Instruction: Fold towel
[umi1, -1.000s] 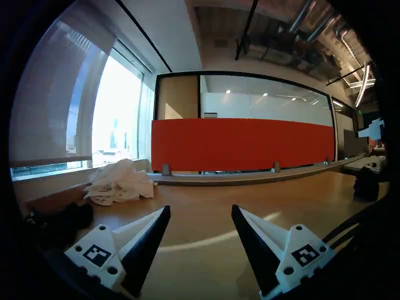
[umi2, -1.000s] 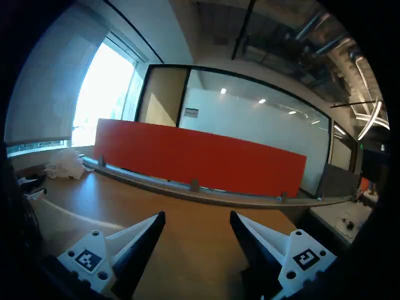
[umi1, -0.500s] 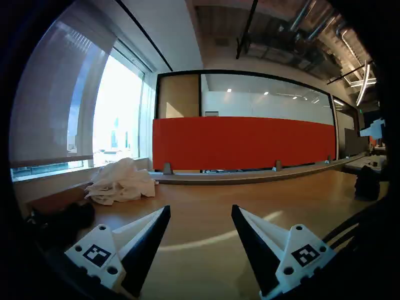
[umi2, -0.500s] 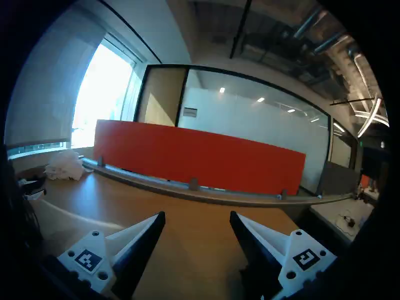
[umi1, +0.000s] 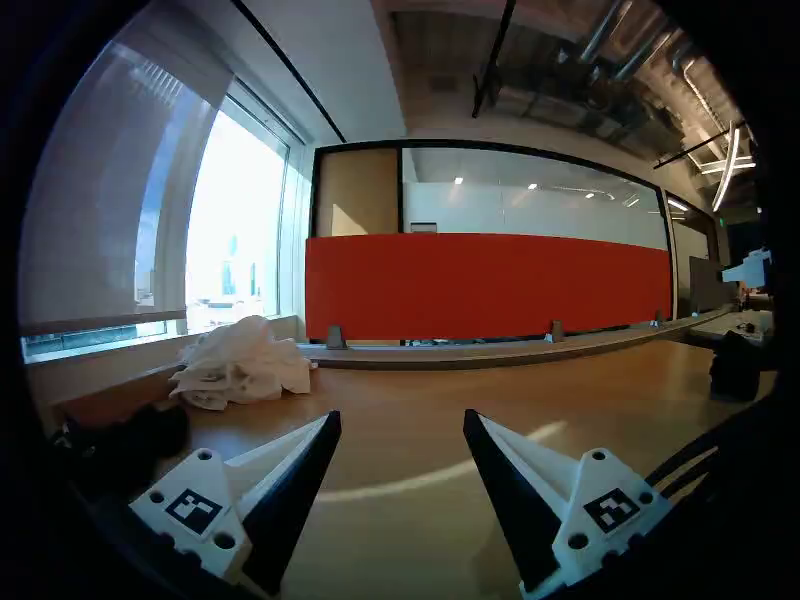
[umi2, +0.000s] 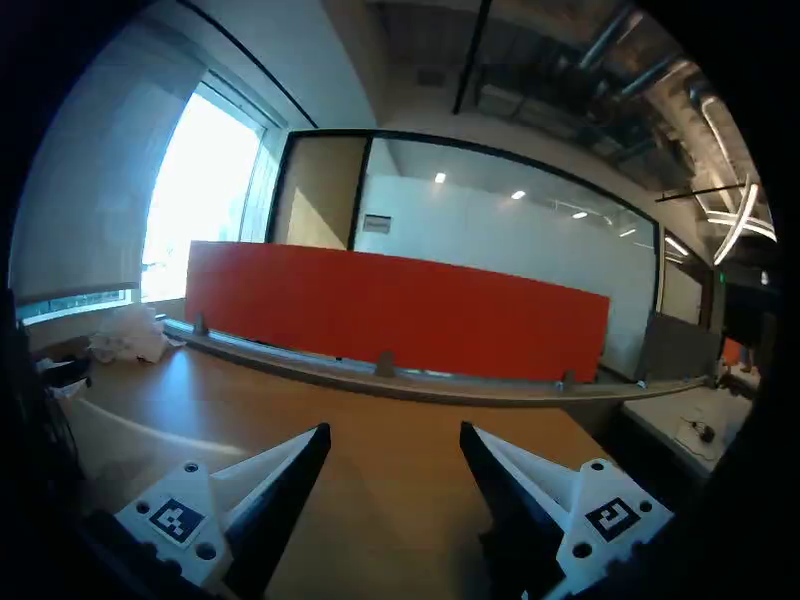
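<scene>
First, table: a broad wooden top is spread out under both grippers and is crossed by a pale curved band of light.
Window: bright daylight is let in at nine o'clock in the left gripper view, and a blind is drawn over the outer part.
Red panel: it is stood upright along the table's far edge, at twelve o'clock from both grippers.
Towel: a white crumpled heap is left unfolded on the table near the window, at ten o'clock from the left gripper's tips and well apart from them. In the right gripper view the towel is seen small at nine o'clock, farther off.
Dark object: it is set on the table at three o'clock in the left gripper view; what it is cannot be told.
Left gripper: its two fingers are held spread over the wood, and nothing is gripped.
Right gripper: its fingers are likewise held apart, with nothing between them.
</scene>
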